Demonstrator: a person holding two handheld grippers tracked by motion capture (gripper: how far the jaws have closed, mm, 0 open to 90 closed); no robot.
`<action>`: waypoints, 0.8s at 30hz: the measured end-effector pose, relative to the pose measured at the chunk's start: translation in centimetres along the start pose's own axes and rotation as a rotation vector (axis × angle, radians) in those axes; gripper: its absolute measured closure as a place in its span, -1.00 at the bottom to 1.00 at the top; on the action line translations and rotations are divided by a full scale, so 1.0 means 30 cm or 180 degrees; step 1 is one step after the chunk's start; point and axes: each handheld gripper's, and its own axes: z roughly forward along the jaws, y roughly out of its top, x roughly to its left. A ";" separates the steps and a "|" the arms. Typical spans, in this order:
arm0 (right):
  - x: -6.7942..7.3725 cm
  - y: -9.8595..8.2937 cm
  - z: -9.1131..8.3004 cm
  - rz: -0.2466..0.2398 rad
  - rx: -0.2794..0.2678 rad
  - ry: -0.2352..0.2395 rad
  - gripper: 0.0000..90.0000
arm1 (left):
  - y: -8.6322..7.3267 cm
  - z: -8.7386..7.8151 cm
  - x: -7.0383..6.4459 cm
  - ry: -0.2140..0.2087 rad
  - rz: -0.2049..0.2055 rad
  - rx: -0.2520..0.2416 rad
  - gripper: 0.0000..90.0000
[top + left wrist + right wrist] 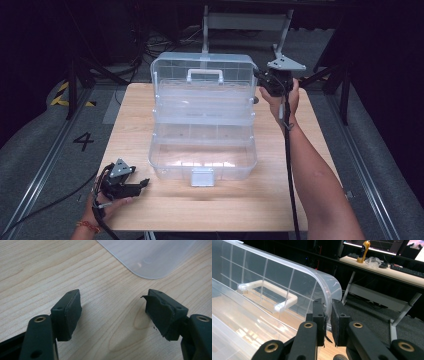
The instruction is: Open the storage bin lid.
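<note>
Clear box open on table; we hold its lid.

Our right gripper [328,322] has its jaws pinched on the raised lid [202,70] rim at the clear box's [202,150] far right corner. Our left gripper [113,312] rests near the box's front-left corner, jaws apart, holding nothing.

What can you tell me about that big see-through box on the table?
The clear plastic box stands open in the middle of the wooden table. Its ribbed lid is raised upright at the far side and carries a white handle. A see-through tray tier sits above the deep, empty-looking base, which has a white latch at the front. The right gripper pinches the lid's edge.
</note>
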 end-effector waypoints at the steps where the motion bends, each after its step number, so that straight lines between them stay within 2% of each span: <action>1: 0.000 0.000 0.004 -0.0007 0.0006 -0.0006 0.84 | 0.001 0.000 0.003 0.0016 0.0039 -0.0009 -0.34; 4: -0.005 0.000 0.015 0.0020 0.0020 0.0006 0.84 | 0.000 0.000 0.000 0.0002 0.0001 -0.0007 -0.34; 24: -0.034 0.004 0.078 0.0102 0.0137 0.0033 0.83 | 0.000 0.000 0.002 -0.0009 0.0018 0.0003 -0.35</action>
